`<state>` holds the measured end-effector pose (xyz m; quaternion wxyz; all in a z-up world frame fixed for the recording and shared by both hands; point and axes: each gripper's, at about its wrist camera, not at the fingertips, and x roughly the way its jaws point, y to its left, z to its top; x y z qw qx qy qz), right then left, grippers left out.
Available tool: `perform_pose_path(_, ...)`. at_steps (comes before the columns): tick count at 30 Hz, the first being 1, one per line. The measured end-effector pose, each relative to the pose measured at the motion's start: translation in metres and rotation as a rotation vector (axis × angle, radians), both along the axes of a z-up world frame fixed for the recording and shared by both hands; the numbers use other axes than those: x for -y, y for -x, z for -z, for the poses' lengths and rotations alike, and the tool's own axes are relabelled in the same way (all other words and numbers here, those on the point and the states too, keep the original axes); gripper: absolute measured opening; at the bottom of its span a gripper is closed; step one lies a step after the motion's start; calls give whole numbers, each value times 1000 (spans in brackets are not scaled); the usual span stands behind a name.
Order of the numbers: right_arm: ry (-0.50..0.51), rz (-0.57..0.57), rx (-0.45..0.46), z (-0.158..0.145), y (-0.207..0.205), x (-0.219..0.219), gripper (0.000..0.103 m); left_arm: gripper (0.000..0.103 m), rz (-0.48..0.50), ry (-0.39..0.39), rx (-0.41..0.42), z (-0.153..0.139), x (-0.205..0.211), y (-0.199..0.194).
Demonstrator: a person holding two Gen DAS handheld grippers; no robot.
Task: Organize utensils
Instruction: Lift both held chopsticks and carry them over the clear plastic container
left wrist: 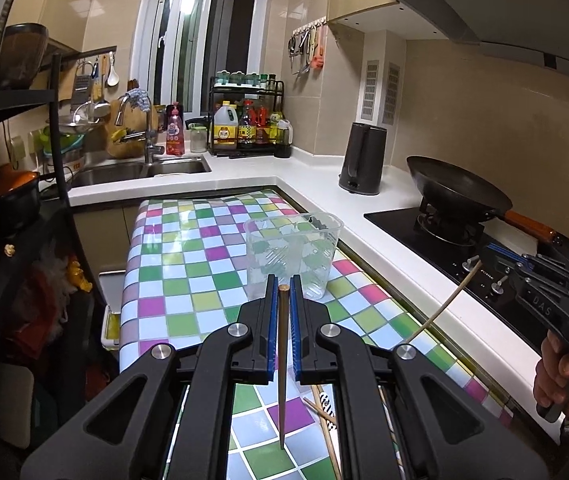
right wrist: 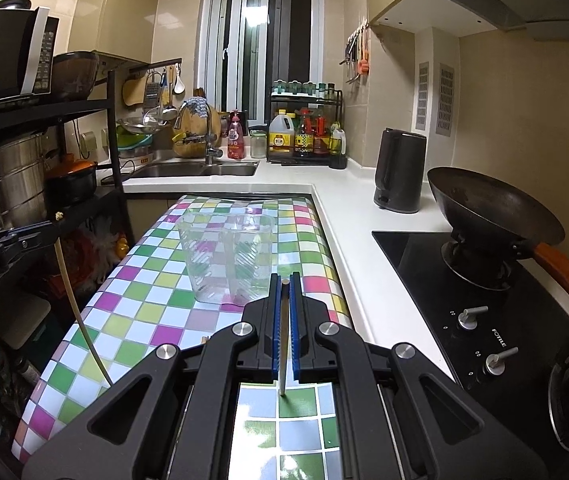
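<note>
A clear plastic holder [left wrist: 292,254] stands upright on the checkered table [left wrist: 188,272]; it also shows in the right wrist view [right wrist: 228,258]. My left gripper [left wrist: 283,280] is shut on a brown chopstick [left wrist: 283,364] that hangs down toward the table, just short of the holder. My right gripper [right wrist: 284,280] is shut on a pale chopstick [right wrist: 283,356], also just short of the holder. The right gripper [left wrist: 488,258] and its chopstick [left wrist: 444,304] show at the right of the left wrist view. More chopsticks [left wrist: 324,420] lie on the table under the left gripper.
A white counter [left wrist: 364,216] wraps the table's far and right sides, with a dark kettle [left wrist: 362,160], a wok [left wrist: 458,188] on a black hob [right wrist: 484,300], a sink [left wrist: 140,170] and a bottle rack [left wrist: 246,120]. A black shelf [right wrist: 36,168] with pots stands at left.
</note>
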<state>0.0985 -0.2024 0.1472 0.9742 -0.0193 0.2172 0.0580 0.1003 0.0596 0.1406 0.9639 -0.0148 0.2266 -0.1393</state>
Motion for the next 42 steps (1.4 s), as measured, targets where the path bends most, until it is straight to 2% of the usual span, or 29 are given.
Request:
perform_pose_path(15,27,17,-17,16,-10,-8,6,6,11,3,-35,23,-1,4)
perform_pose_path(26,51,23,-60,39,-15,-11,7,6,18,11,-52,26,-1,3)
perform_pose_path(31,42,23,-58,28,-16,-9,6,6,16,22,-39,20,-4,1)
perform_pose_path(37,-11,-24,-57,-1,-21,-7,6,6,16,48,-38,7,-9,-8)
perform_pose_path(42,-36,-62,-73,-27,-35,-10,6,6,10,38,-17,-6,-8,-23)
